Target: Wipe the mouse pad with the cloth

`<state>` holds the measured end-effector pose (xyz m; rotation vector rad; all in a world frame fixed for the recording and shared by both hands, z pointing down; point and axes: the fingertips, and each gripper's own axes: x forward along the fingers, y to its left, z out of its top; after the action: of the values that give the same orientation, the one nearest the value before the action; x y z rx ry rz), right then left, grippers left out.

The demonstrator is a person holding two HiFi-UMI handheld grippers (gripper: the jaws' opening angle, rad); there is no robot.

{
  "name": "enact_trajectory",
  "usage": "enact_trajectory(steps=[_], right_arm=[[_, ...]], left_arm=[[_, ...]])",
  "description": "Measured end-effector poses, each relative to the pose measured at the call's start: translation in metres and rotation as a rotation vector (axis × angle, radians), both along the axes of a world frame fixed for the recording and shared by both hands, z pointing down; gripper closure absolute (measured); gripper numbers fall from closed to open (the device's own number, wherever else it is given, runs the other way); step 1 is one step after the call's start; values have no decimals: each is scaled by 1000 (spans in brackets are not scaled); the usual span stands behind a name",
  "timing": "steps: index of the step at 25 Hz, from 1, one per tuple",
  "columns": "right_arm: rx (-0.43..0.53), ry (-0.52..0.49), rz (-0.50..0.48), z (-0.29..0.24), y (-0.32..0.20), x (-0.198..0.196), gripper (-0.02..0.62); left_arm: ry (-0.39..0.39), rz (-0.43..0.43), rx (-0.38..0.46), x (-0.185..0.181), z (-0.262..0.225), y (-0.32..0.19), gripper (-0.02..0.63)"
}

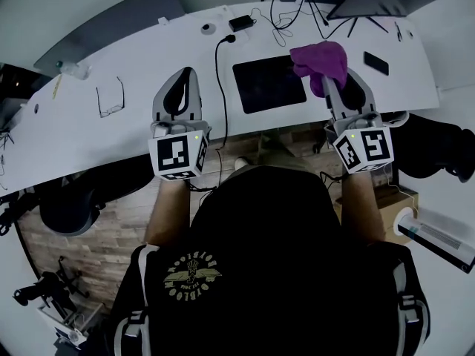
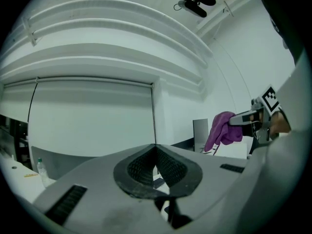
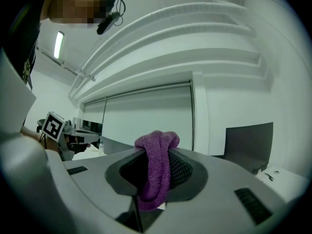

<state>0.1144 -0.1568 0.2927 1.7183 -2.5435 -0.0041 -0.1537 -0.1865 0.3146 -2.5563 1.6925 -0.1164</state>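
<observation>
The right gripper (image 1: 330, 84) is clamped on a bunched purple cloth (image 1: 320, 59). The cloth sits over the 2 o'clock corner of the black mouse pad (image 1: 263, 86) on the white desk (image 1: 133, 132); whether it touches the pad cannot be told. The left gripper (image 1: 186, 74), at the pad's 9 o'clock, has its jaws pressed together with nothing between them. Eyeglasses (image 1: 110, 99) lie at its 9 o'clock. The yellow emblem lettering on the person's shirt (image 1: 194, 273) is too small to read.
</observation>
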Motion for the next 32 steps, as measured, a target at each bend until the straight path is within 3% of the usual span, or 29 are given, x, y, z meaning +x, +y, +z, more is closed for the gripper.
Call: enact_trajectory(steps=[9, 21, 32], right_arm=[[-19, -29, -103, 17, -52, -24, 506], [-131, -9, -288, 67, -113, -68, 506], [-281, 22, -369, 147, -136, -91, 506]], left_arm=[[-22, -63, -23, -10, 11, -29, 604], [-36, -136, -92, -17, 41, -65, 604], [-63, -197, -155, -32, 67, -68, 604]])
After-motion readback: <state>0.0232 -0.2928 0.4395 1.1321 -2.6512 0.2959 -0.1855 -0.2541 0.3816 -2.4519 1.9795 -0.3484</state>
